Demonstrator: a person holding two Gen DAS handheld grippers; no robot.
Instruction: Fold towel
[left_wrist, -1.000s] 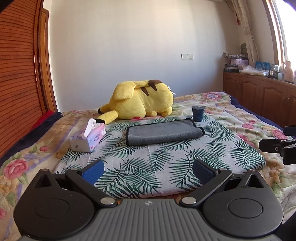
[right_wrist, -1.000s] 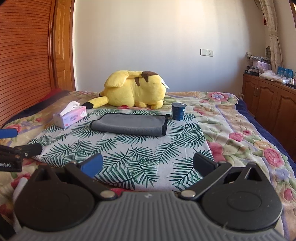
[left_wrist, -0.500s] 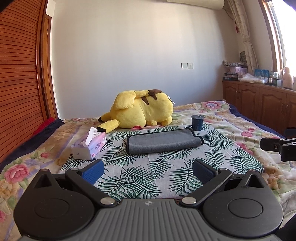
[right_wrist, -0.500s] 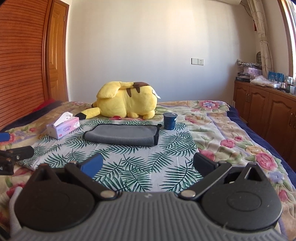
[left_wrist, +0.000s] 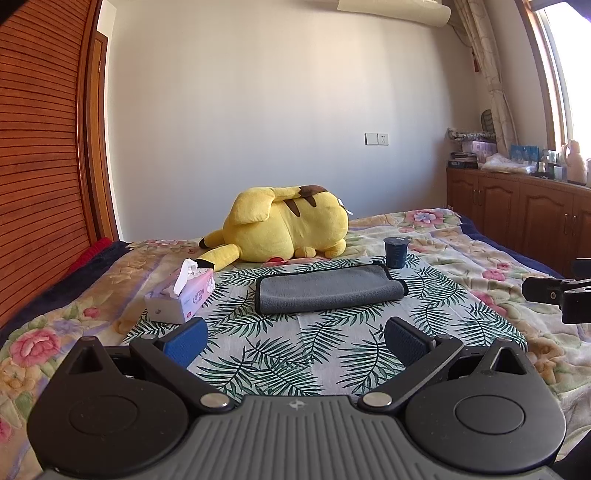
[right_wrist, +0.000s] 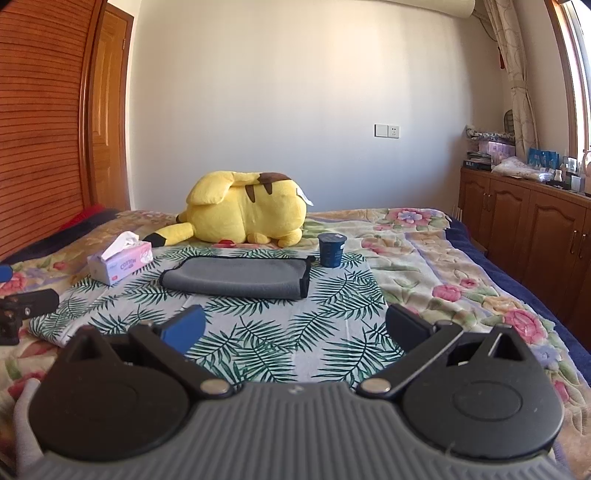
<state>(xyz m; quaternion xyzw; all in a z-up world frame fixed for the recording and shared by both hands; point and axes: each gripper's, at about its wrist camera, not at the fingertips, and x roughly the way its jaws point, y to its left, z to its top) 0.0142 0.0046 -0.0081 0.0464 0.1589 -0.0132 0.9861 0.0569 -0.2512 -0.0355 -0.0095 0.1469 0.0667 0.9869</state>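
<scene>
A grey towel (left_wrist: 328, 288) with a dark border lies folded into a long strip on a palm-leaf cloth (left_wrist: 295, 350) spread on the bed. It also shows in the right wrist view (right_wrist: 236, 282). My left gripper (left_wrist: 295, 339) is open and empty, well short of the towel. My right gripper (right_wrist: 295, 330) is open and empty, also well short of it. Each gripper's tip shows at the edge of the other's view.
A yellow plush toy (left_wrist: 284, 225) lies behind the towel. A dark blue cup (left_wrist: 396, 252) stands at the towel's far right corner. A pink tissue box (left_wrist: 181, 295) sits to its left. Wooden cabinets (left_wrist: 517, 214) line the right wall, a slatted wardrobe (left_wrist: 37, 166) the left.
Both grippers have tilted upward and drawn back a little, so the towel sits lower in both views. The towel has not moved.
</scene>
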